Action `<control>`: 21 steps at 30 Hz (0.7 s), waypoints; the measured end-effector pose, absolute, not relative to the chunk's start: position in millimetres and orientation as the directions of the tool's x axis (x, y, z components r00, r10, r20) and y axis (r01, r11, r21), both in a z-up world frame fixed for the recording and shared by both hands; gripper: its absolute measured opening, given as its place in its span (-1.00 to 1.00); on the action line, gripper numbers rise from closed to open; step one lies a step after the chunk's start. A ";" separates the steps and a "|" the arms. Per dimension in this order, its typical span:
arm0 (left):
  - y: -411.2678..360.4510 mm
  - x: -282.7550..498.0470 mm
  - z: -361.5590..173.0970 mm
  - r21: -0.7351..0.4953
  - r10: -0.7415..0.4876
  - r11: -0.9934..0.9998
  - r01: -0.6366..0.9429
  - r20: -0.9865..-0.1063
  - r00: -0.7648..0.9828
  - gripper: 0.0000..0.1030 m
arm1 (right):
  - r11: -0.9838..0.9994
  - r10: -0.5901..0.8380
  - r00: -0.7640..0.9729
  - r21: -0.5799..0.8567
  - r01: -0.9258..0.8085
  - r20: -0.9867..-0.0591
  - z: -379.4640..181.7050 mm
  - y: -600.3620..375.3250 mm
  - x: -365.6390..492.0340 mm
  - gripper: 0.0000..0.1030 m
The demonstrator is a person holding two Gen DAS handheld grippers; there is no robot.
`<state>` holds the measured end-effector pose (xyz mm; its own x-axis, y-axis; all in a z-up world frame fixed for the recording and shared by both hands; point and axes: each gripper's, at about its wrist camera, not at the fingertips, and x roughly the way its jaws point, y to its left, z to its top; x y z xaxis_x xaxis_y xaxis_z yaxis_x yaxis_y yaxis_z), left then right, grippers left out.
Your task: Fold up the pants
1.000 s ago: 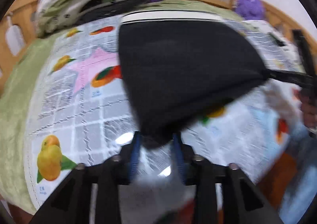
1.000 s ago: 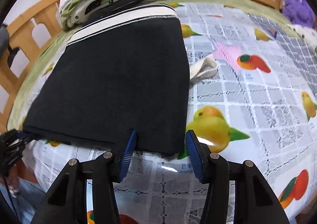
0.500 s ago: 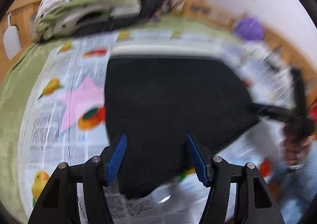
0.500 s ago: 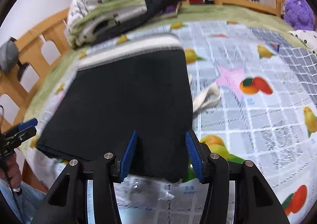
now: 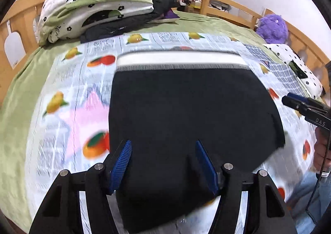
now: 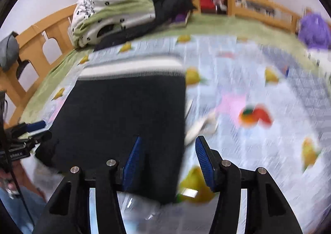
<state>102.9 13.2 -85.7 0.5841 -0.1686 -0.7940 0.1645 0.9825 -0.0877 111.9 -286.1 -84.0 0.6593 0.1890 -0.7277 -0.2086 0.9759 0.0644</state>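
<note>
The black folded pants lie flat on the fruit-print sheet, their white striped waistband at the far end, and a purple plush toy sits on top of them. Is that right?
Not quite. The black folded pants do lie on the fruit-print sheet with the white striped waistband at the far end, but the purple plush toy is not on them: the left wrist view shows it far off by the wooden bed rail.

Right-wrist view: the sheet (image 6: 258, 93) at right is motion-smeared; the pants (image 6: 124, 114) near edge hides behind the fingers (image 6: 132, 163) at bottom.
</note>
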 end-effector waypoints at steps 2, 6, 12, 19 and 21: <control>9.6 117.9 -75.1 -0.081 -0.172 0.981 0.176 -0.782 0.598 0.21 | 0.974 0.189 0.683 0.046 -0.222 -0.705 -70.3 -282.9 130.9 0.06; -4.9 156.5 -60.1 0.009 -0.120 0.981 0.192 -0.751 0.649 0.21 | 0.972 0.194 0.715 0.036 -0.230 -0.672 -56.2 -269.7 173.2 0.06; -2.8 200.3 -94.1 0.000 -0.086 0.991 0.137 -0.776 0.625 0.21 | 0.977 0.171 0.711 0.022 -0.213 -0.682 -88.2 -254.7 212.1 -0.11; -4.6 212.2 -121.9 0.090 -0.024 0.982 0.164 -0.808 0.589 0.25 | 0.985 0.122 0.675 0.006 -0.172 -0.727 -122.0 -250.2 238.6 -0.31; -4.3 211.6 -123.2 0.095 -0.019 0.982 0.163 -0.811 0.584 0.29 | 0.985 0.112 0.672 -0.005 -0.170 -0.732 -124.0 -248.7 239.6 -0.31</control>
<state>211.6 -4.3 -123.2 0.5844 -0.0188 -0.8112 0.1632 0.9820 0.0948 239.6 -248.7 -124.0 0.6718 0.1123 -0.7322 -0.1704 0.9854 -0.0052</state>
